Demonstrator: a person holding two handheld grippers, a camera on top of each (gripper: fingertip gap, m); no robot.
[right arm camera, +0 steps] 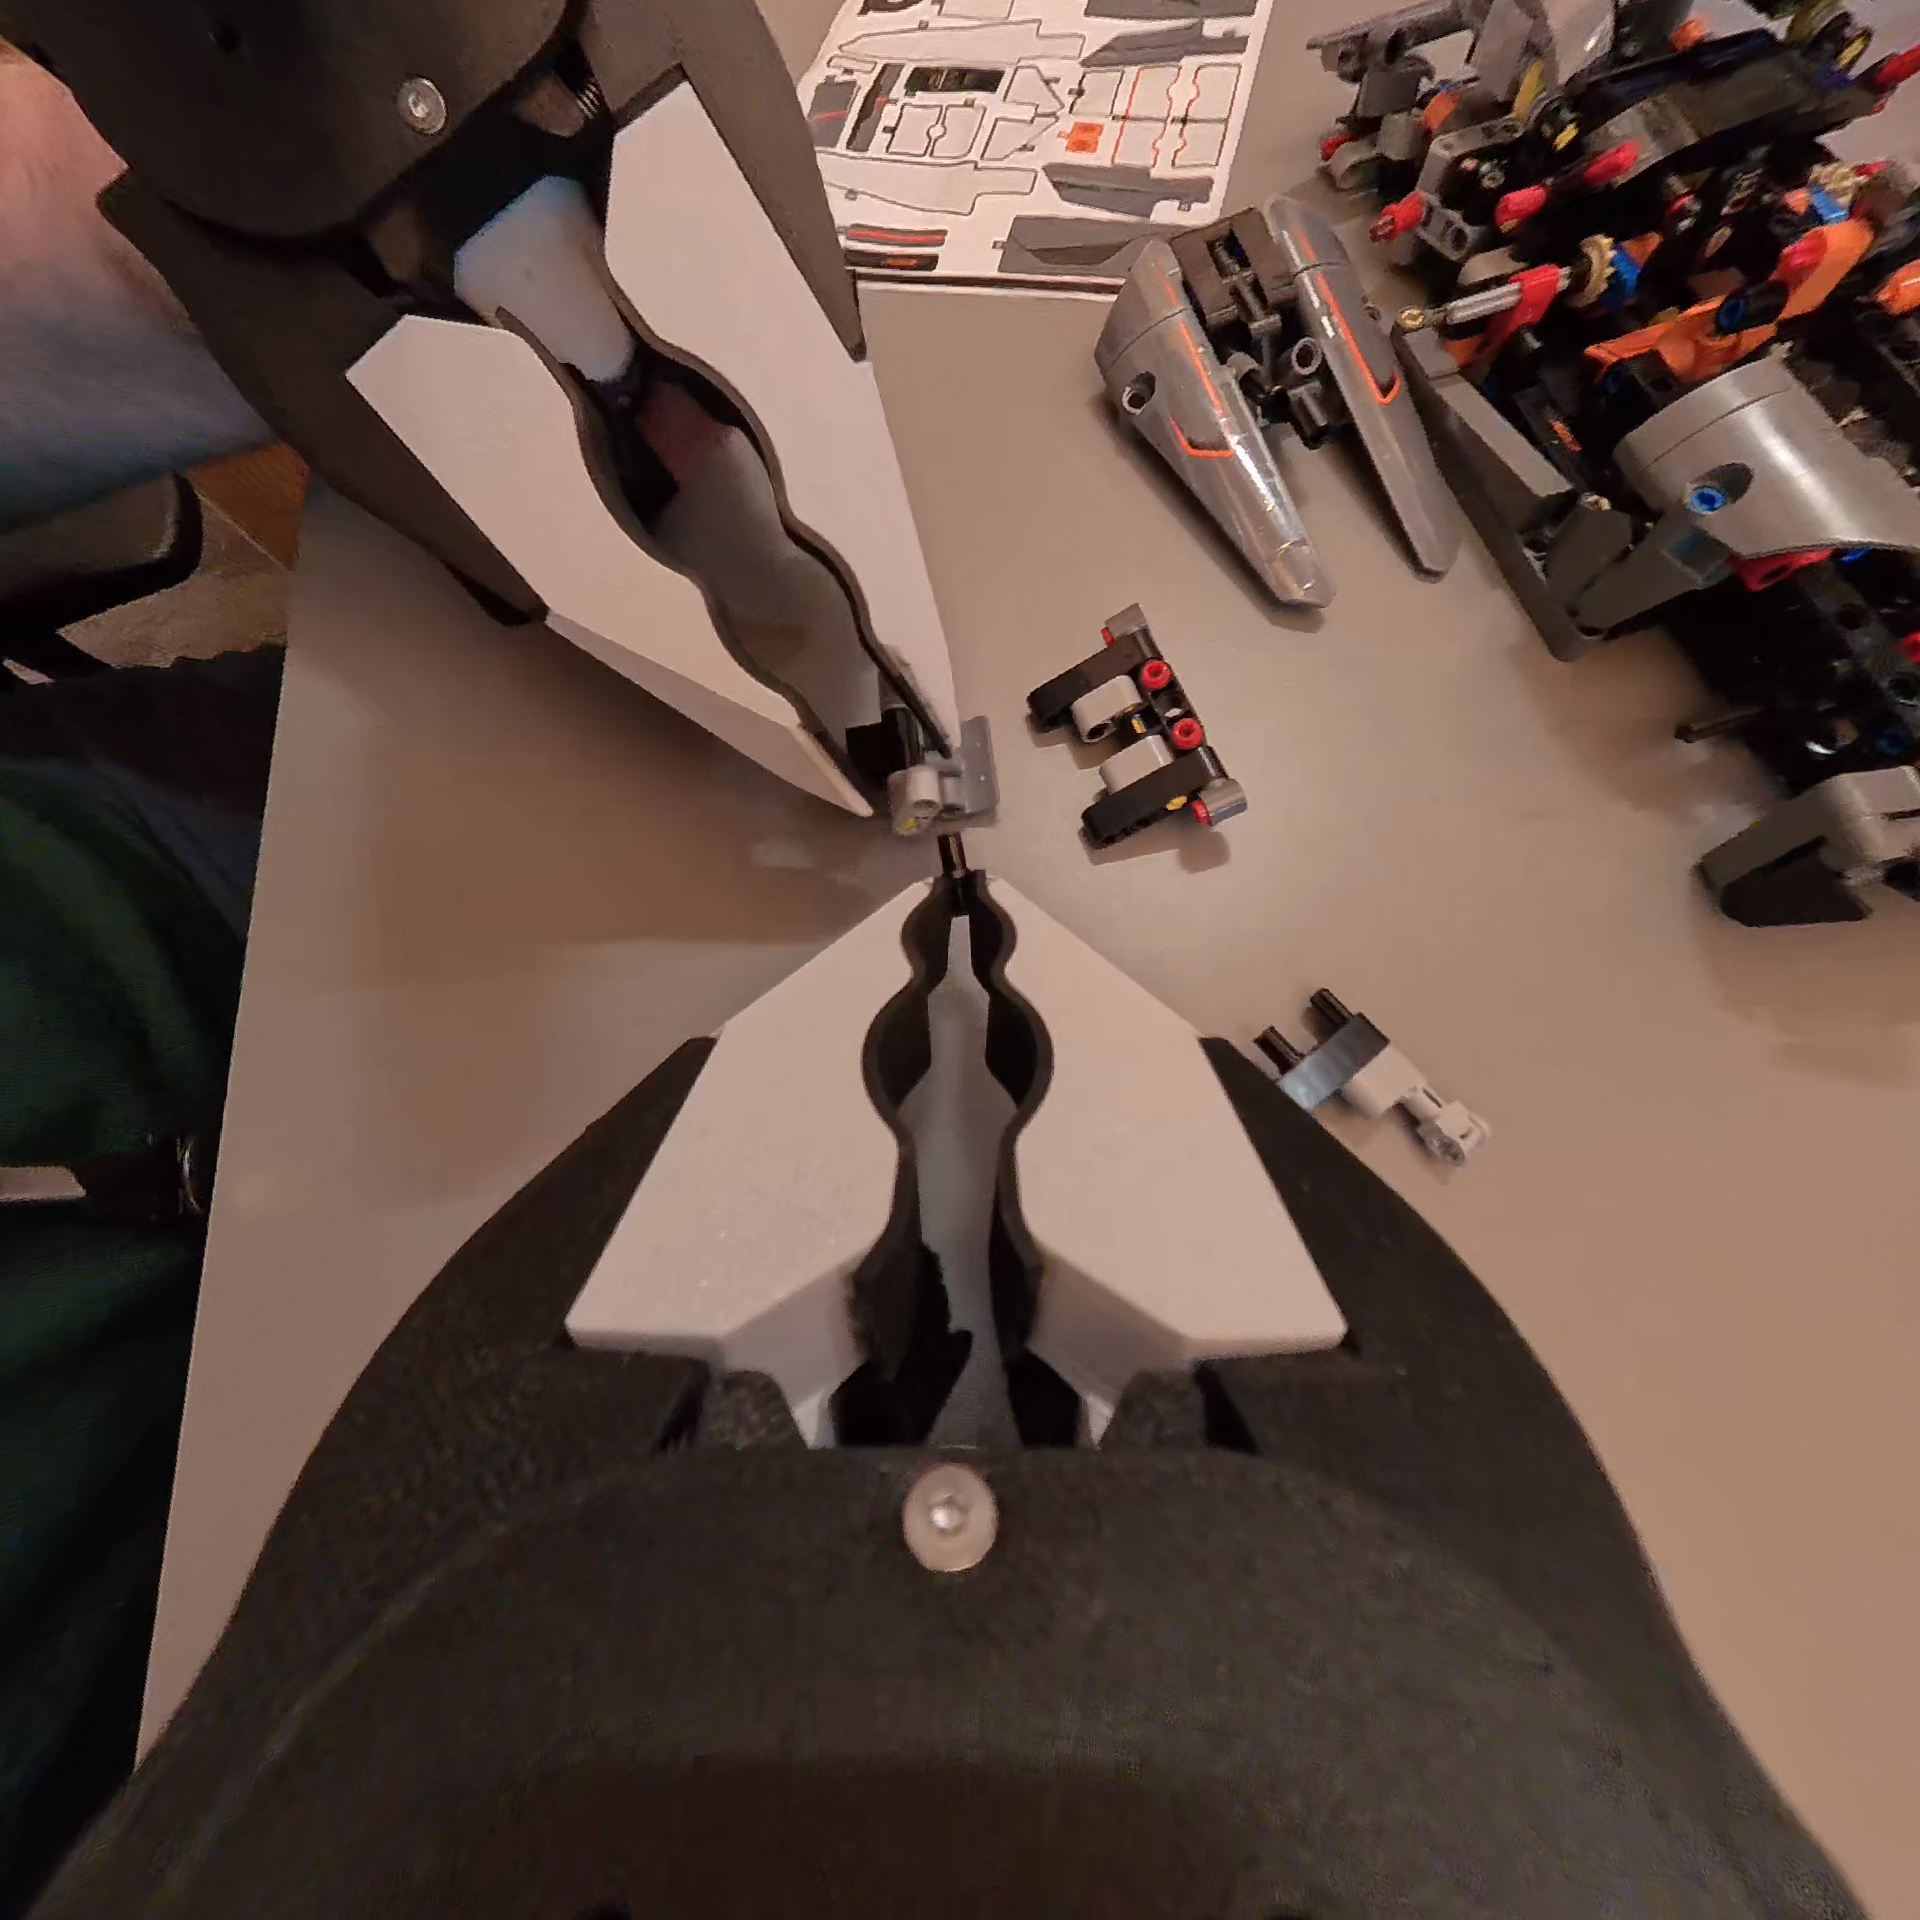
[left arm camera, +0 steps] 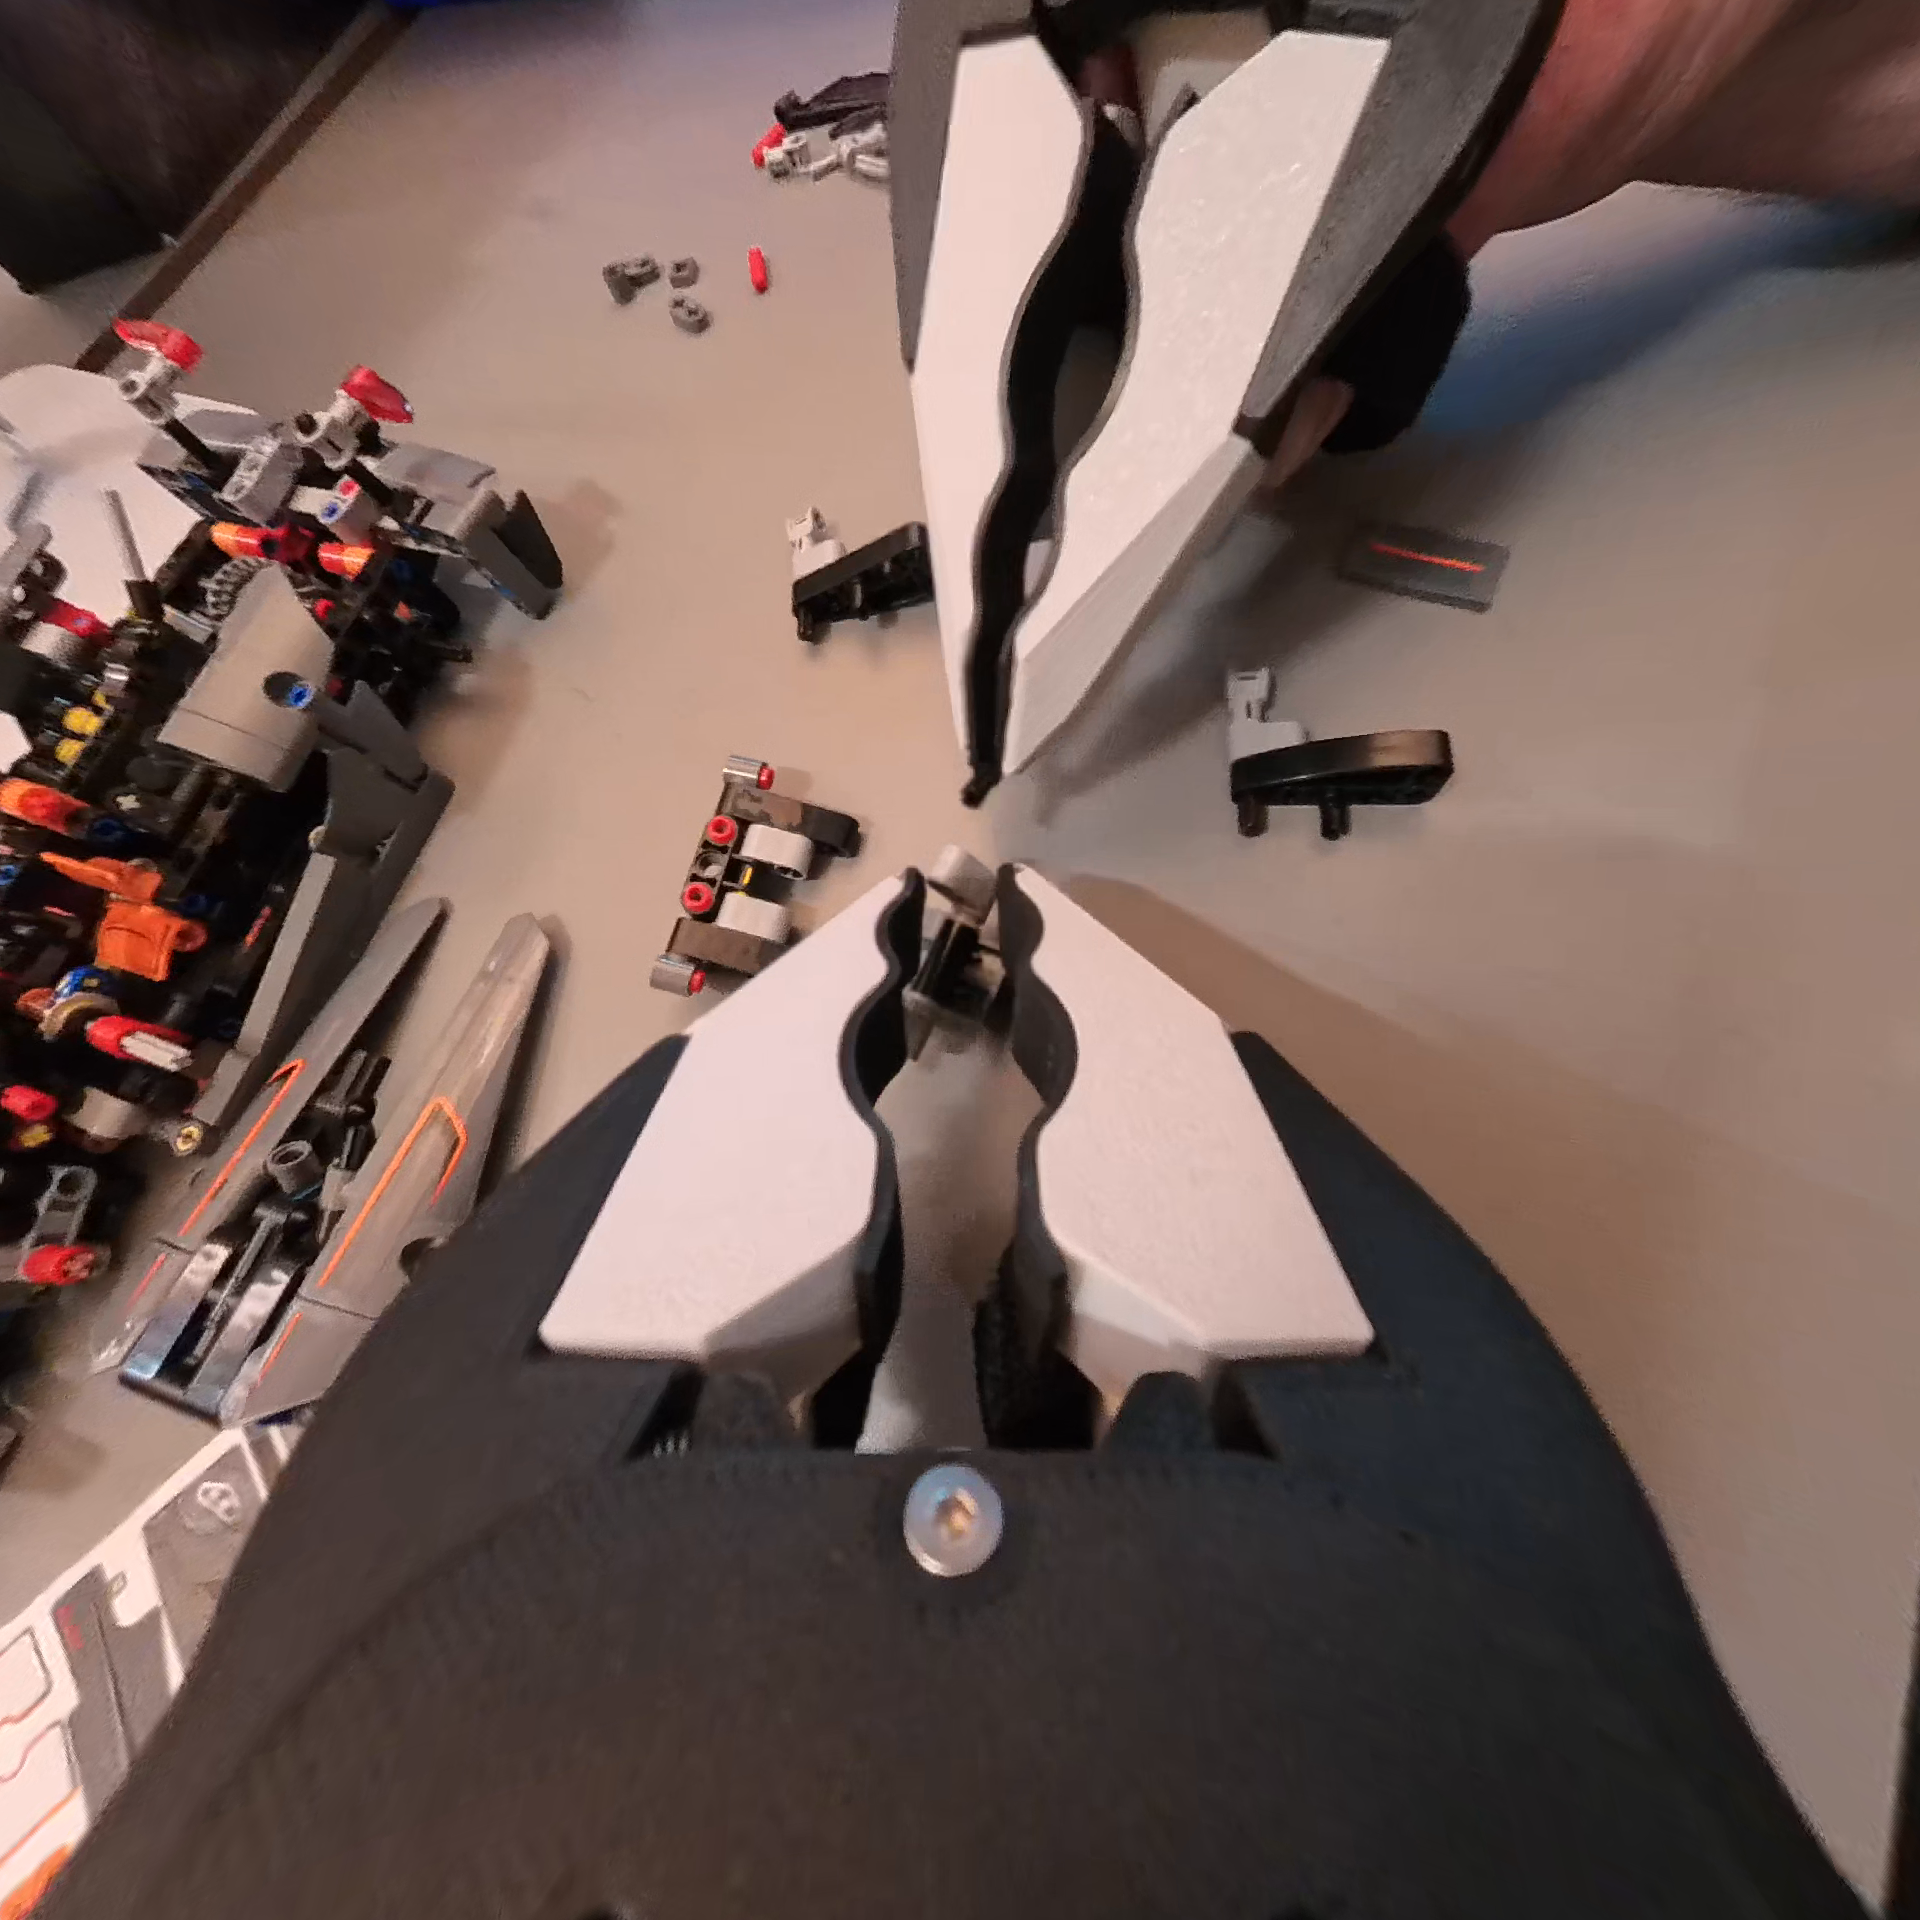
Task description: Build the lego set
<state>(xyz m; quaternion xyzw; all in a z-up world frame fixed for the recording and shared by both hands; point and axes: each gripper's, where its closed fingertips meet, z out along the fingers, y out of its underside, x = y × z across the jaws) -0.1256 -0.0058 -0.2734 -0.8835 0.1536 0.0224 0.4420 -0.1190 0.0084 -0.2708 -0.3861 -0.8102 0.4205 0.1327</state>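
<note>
txt: none legible | sticker sheet [right arm camera: 1039,135]: marks prob. too blurry

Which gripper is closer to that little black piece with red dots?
Left. The left gripper sits just beside the black piece with red dots; the right gripper hangs slightly farther off.

Grey table [left arm camera: 1558,1039] w/ lego model [left arm camera: 208,727], loose subassemblies [left arm camera: 753,878], sticker sheet [right arm camera: 1039,135].

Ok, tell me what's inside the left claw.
The left claw is shut on a small grey and black assembly. Its grey end pokes out past the tips; the fingers hide the black part's full shape.
</note>
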